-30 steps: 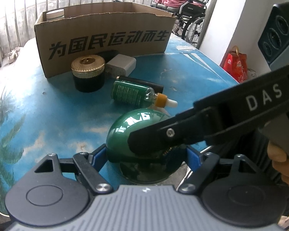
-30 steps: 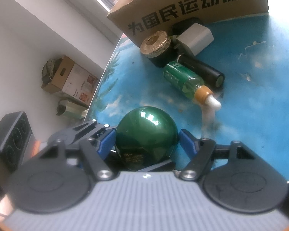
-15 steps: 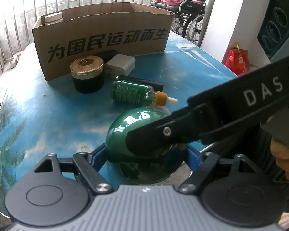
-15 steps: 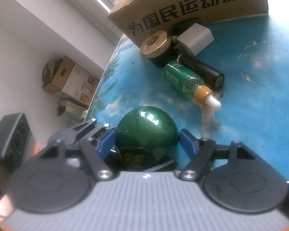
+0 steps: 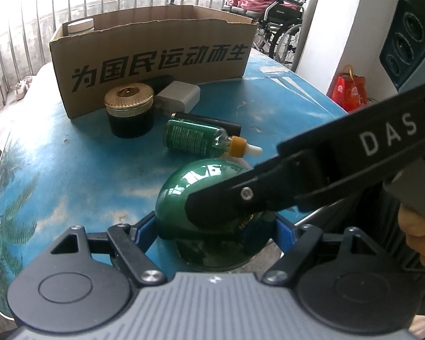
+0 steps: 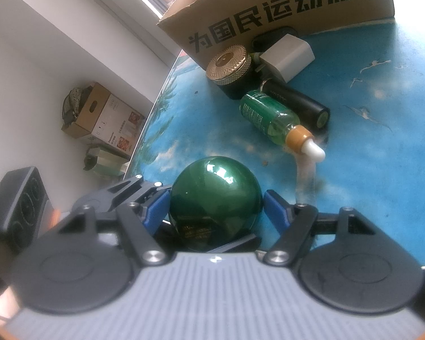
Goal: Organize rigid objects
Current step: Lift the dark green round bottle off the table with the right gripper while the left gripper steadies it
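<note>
Left hand-held gripper (image 5: 212, 228): pads closed on the lower body of the green domed jar (image 5: 178, 187), one on each flank. Right hand-held gripper (image 6: 215, 206): jaws straddle the dome higher up. The left pad is on it and the right pad is at its edge, so read it as gripping. One of its fingers crosses the dome in the left wrist view. You hold the jar between both tools at the near edge of the table (image 5: 70, 170). Whether its base rests on the table cannot be told.

Step in hand, as judged: a two-handed pickup of the jar, with the transfer not yet begun. The dome is glossy and round, so expect it to slip if one grip loosens.

Next move calls for: lifting both hands together and carrying the jar clear over the cluster ahead. That cluster is the green dropper bottle (image 5: 195, 138) lying on its side, the black tube (image 5: 209, 121) just behind it, the gold-lidded black jar (image 5: 129, 110) and the white charger block (image 5: 178, 96), all near the box front. Then lower it past the front wall.

Containers: the cardboard box (image 5: 155, 62), open-topped, stands at the far side of the table. A white-lidded jar (image 5: 80, 25) shows in its left corner. The rest of the interior is hidden by the front wall.
</note>
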